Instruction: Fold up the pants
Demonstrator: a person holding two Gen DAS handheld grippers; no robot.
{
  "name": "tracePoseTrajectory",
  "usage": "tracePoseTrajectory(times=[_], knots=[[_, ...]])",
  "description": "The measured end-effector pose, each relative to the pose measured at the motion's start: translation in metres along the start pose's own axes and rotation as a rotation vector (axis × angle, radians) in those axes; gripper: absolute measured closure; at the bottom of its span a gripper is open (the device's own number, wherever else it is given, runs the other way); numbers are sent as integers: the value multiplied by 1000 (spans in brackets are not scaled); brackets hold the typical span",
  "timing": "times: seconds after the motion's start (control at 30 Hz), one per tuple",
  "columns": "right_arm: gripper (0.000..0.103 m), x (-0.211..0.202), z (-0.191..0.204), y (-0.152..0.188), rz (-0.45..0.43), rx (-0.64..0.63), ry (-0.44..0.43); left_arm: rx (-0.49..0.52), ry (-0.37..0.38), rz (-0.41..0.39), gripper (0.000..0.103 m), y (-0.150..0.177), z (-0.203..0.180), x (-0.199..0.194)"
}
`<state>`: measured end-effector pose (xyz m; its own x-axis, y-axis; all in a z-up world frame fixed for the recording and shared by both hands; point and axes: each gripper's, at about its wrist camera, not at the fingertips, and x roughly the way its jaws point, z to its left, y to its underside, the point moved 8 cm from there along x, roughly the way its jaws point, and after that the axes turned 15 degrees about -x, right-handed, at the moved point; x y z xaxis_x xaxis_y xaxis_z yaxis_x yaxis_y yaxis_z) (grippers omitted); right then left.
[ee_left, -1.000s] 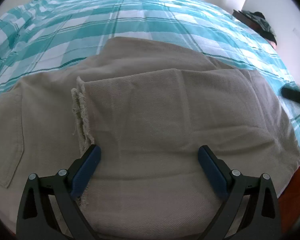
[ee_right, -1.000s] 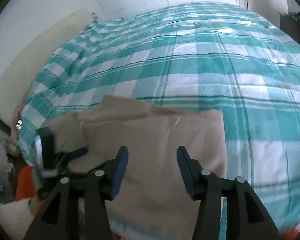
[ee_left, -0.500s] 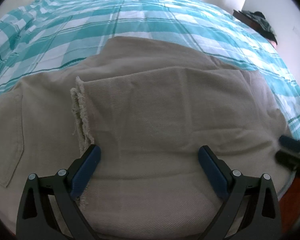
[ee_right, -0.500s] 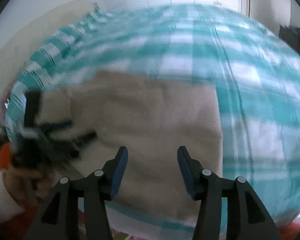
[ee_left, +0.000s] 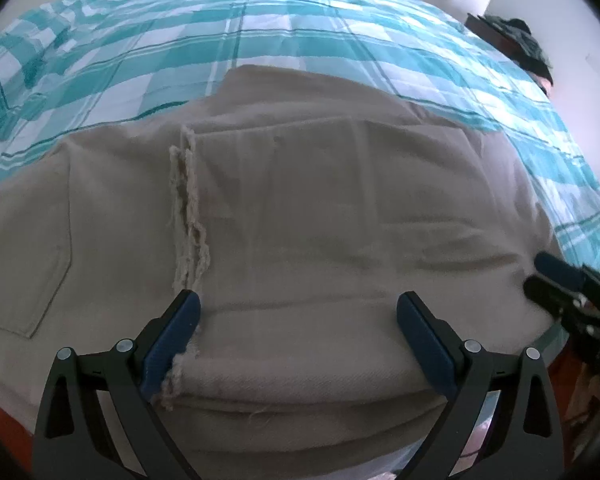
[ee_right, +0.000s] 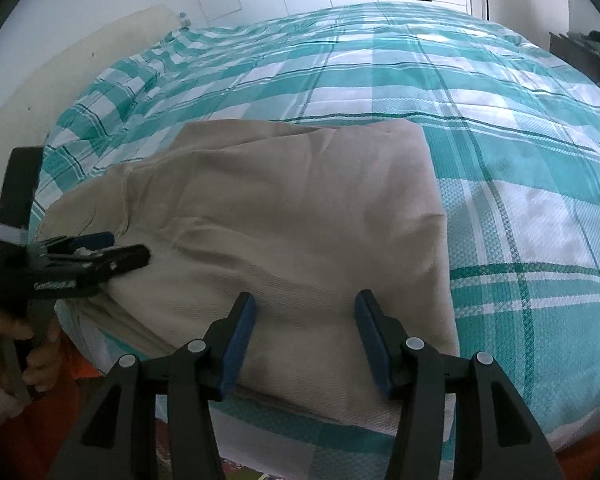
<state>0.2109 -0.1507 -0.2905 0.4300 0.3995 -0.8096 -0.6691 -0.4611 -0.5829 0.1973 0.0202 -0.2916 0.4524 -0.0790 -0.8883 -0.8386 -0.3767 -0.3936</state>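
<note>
Pants [ee_left: 320, 216], beige and folded over, lie at the near edge of the checked bedspread [ee_right: 420, 72]. My left gripper [ee_left: 298, 316] hovers spread wide above their frayed hem [ee_left: 190, 216]; my right gripper [ee_right: 304, 324] is parted too, grasping nothing, over their other end.

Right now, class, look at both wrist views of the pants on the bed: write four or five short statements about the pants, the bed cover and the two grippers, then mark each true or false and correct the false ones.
1. The pants are beige. True.
2. The bed cover is plain red. False: it is teal and white checked.
3. The left gripper is shut on the pants. False: its jaws stand wide apart over the near fold, gripping nothing.
4. A frayed hem lies on top of the folded pants. True.
5. The right gripper holds the pants in the air. False: it is open, and the pants lie flat on the bed.
</note>
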Motion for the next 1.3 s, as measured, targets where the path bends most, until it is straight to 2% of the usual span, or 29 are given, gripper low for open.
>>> tracePoseTrajectory(times=[0.27, 0.63, 0.8, 0.87, 0.97, 1.1, 1.2, 1.23, 1.3], knots=[[50, 1, 1, 0, 4, -12, 7, 9, 8, -12, 3, 2, 1, 4], [50, 1, 1, -1, 2, -18, 8, -5, -3, 17, 3, 6, 2, -6], [50, 1, 1, -1, 1, -15, 5, -38, 70, 15, 4, 3, 7, -41], [50, 1, 2, -1, 0, -12, 4, -86, 120, -3, 4, -7, 21, -63], [50, 0, 3, -1, 1, -10, 1, -212, 181, -49, 4, -30, 63, -100], [50, -3, 1, -4, -10, 15, -25, -468, 268, -70, 4, -52, 152, -137], [50, -3, -1, -3, -21, 36, -39, -678, 347, -51, 4, -48, 215, -146], [48, -2, 0, -3, -21, 34, -37, -746, 352, -42, 4, -42, 235, -144], [46, -2, 2, -4, -19, 21, -33, -797, 346, -30, 7, -32, 253, -139]])
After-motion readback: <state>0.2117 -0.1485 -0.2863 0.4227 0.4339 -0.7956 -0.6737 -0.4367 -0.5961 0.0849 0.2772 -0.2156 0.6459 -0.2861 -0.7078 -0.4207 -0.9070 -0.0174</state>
